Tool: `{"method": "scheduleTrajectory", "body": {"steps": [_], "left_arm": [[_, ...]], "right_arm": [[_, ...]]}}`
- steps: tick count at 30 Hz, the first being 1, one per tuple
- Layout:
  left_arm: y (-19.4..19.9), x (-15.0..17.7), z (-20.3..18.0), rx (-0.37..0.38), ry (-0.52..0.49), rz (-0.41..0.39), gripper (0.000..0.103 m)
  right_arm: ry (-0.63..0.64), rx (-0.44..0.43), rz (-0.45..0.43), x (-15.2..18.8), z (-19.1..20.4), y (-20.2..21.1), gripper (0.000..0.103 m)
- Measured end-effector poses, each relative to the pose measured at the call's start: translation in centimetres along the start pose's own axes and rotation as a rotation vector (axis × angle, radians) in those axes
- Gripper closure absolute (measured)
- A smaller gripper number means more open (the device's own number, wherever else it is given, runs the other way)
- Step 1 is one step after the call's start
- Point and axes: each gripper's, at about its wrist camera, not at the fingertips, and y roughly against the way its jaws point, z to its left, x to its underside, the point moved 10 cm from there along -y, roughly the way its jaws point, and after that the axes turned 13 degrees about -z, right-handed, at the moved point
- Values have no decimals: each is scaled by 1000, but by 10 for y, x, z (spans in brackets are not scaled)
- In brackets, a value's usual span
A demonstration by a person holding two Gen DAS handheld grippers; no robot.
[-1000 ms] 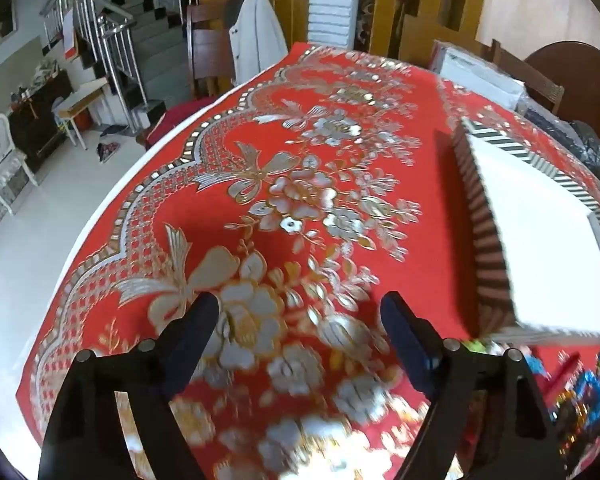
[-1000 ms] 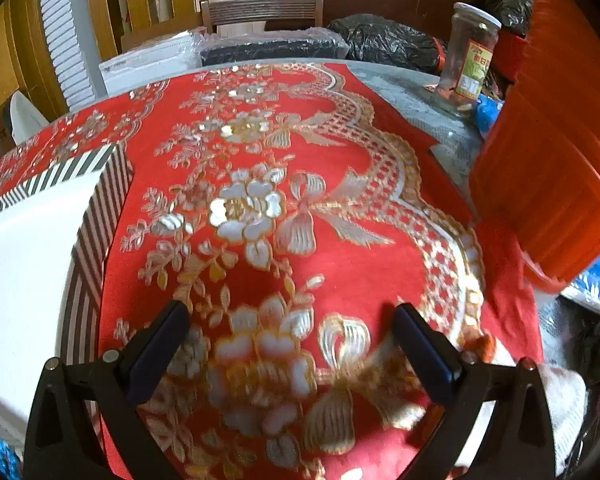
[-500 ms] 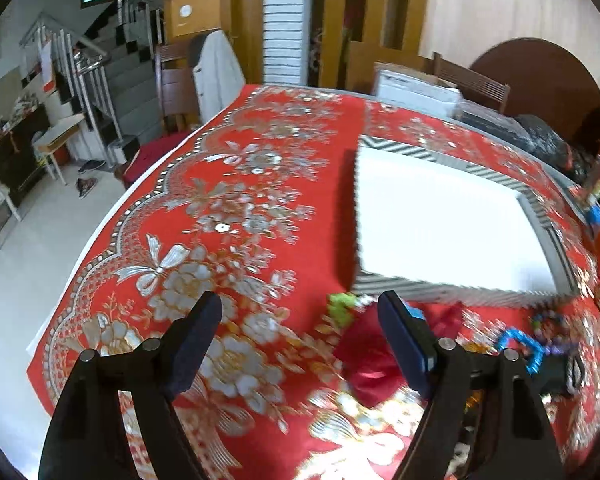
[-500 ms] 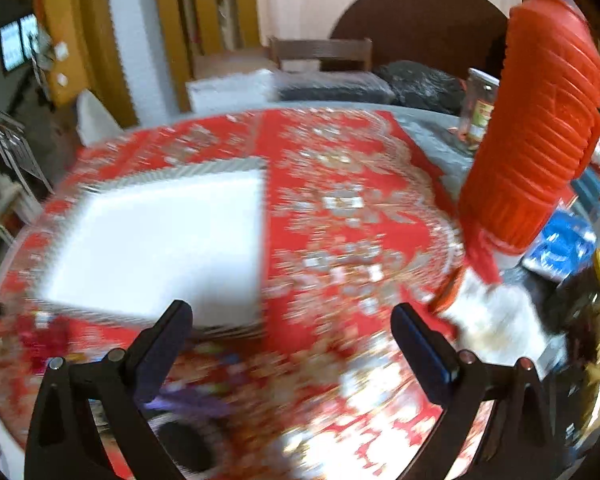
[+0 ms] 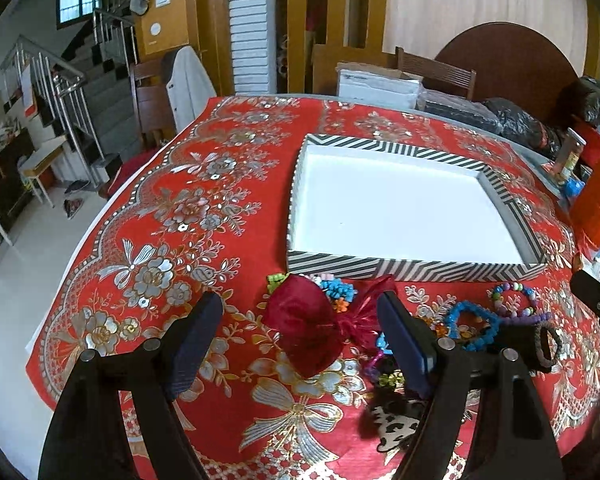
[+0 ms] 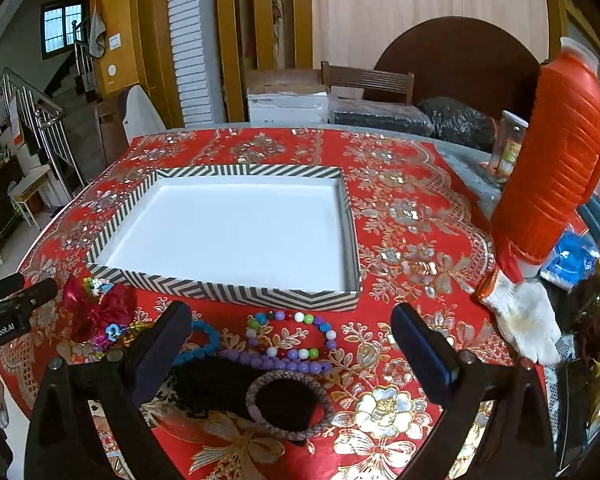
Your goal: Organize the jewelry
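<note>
A shallow striped box (image 5: 416, 270) (image 6: 228, 290) with a bare white floor lies on the red tablecloth. Jewelry is strewn along its near side: a dark red pouch (image 5: 304, 330) (image 6: 96, 312), a blue bead bracelet (image 5: 474, 326) (image 6: 206, 340), a multicoloured bead bracelet (image 6: 296, 334) (image 5: 514, 300), a purple bead strand (image 6: 276, 360), a woven bangle (image 6: 290, 404) and a black pouch (image 6: 208, 384). My left gripper (image 5: 300, 340) is open above the red pouch. My right gripper (image 6: 292, 348) is open above the bracelets. Neither holds anything.
A tall orange jug (image 6: 556, 152) stands at the right, with a glass jar (image 6: 508, 152), a white glove (image 6: 520, 320) and blue packets (image 6: 572, 256) by it. Boxes and black bags line the far edge. The table's left edge (image 5: 60, 292) drops to the floor.
Both grippers have pulled back and risen, bringing the whole box and the jewelry in front of it into view. Both stay open.
</note>
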Motion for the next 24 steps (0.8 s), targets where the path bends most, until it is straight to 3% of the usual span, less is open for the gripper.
{"method": "scheduleTrajectory", "body": {"steps": [24], "left_arm": [[2, -2, -10, 20, -28, -4, 34]], "right_arm": [[18, -25, 21, 9, 9, -3, 1]]}}
